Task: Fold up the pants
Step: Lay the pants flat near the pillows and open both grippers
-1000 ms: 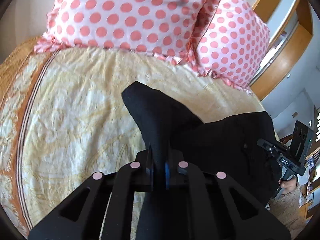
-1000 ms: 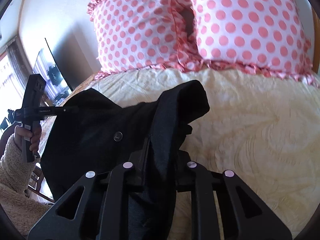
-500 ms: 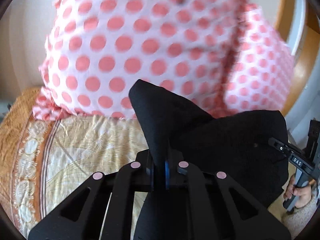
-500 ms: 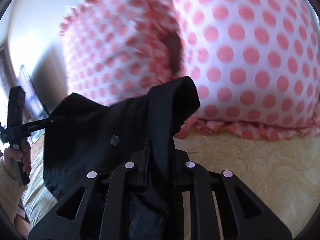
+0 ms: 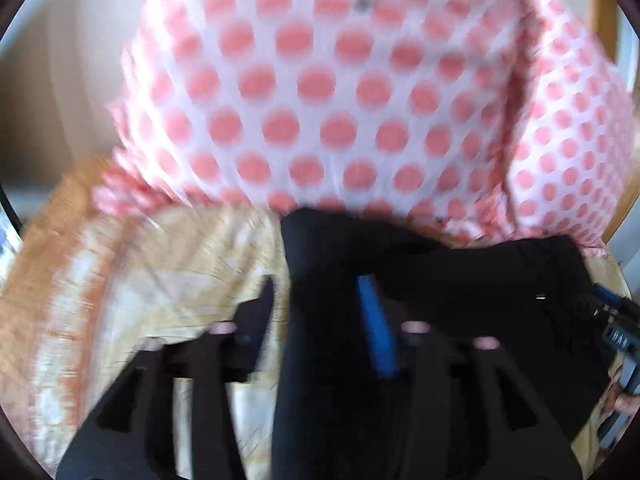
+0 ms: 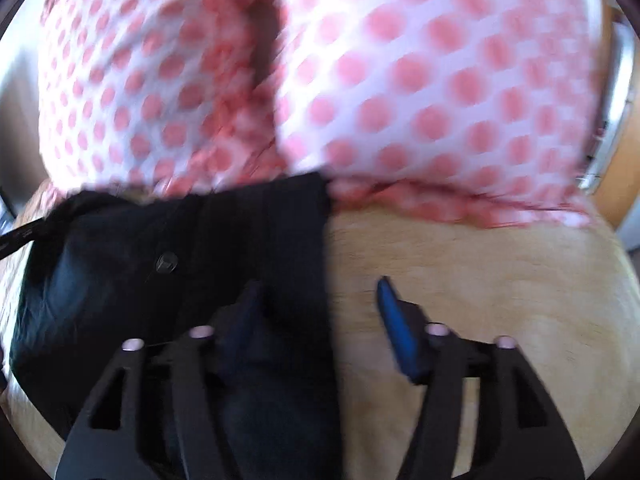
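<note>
The black pants [image 5: 460, 288] lie on the cream bedspread [image 5: 180, 264] just below the pillows. My left gripper [image 5: 320, 300] is open, its jaws spread with a strip of the black cloth lying loose between them. In the right wrist view the pants [image 6: 160, 264] show their button [image 6: 166, 261] and waistband near the pillows. My right gripper [image 6: 320, 296] is open too, with the cloth's edge running between its jaws. The right gripper also shows at the right edge of the left wrist view [image 5: 616, 332]. Both views are blurred.
Two white pillows with pink dots [image 5: 320, 92] stand against the headboard [image 6: 360, 80], right behind the pants. A wooden frame [image 6: 620, 152] is at the far right. An orange border band [image 5: 60, 280] runs along the bedspread's left side.
Both grippers moved forward and down toward the pillows, then opened and let go of the pants. The cloth now rests on the bed.
</note>
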`<state>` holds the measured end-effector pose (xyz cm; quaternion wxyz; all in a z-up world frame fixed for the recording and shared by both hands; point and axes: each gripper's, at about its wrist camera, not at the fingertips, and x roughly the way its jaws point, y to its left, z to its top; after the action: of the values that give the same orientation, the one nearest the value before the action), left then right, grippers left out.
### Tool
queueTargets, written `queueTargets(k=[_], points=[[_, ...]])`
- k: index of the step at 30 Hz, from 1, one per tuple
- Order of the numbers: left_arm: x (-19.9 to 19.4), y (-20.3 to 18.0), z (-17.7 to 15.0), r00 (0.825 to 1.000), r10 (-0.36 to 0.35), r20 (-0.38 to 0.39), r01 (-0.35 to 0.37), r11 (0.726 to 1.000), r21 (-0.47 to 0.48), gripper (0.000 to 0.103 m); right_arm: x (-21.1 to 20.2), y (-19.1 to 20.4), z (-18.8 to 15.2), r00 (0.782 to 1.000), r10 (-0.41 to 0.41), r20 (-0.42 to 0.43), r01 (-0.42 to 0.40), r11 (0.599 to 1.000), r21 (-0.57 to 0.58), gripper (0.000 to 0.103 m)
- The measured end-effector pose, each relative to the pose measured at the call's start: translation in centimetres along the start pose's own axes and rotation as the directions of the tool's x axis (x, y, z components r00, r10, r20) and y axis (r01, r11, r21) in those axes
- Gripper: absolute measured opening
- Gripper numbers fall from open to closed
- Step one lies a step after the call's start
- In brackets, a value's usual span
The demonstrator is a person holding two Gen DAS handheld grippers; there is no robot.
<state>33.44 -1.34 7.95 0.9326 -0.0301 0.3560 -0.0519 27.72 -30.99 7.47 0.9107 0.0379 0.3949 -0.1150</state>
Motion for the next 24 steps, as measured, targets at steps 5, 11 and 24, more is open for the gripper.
queueTargets(k=[5, 11, 24], points=[[-6.8, -3.6, -3.4, 0.986, -0.163, 0.039, 0.159, 0.983, 0.089, 0.077, -6.5, 1.4, -1.8, 0.988, 0.089, 0.128, -0.081, 0.994, -0.070, 0.065], [-4.9, -8.2, -8.7, 0.975, -0.170, -0.141, 0.194, 0.966, 0.173, 0.077, -5.5, 7.5, -5.5, 0.994, 0.105, -0.038, -0.111, 0.956, -0.270, 0.066], [-7.1, -7.0, -11.0, 0.992, -0.099, -0.076, 0.107, 0.987, 0.120, 0.095, -7.5, 6.5, -7.9, 0.998, 0.054, -0.013, -0.055, 0.988, -0.146, 0.096]])
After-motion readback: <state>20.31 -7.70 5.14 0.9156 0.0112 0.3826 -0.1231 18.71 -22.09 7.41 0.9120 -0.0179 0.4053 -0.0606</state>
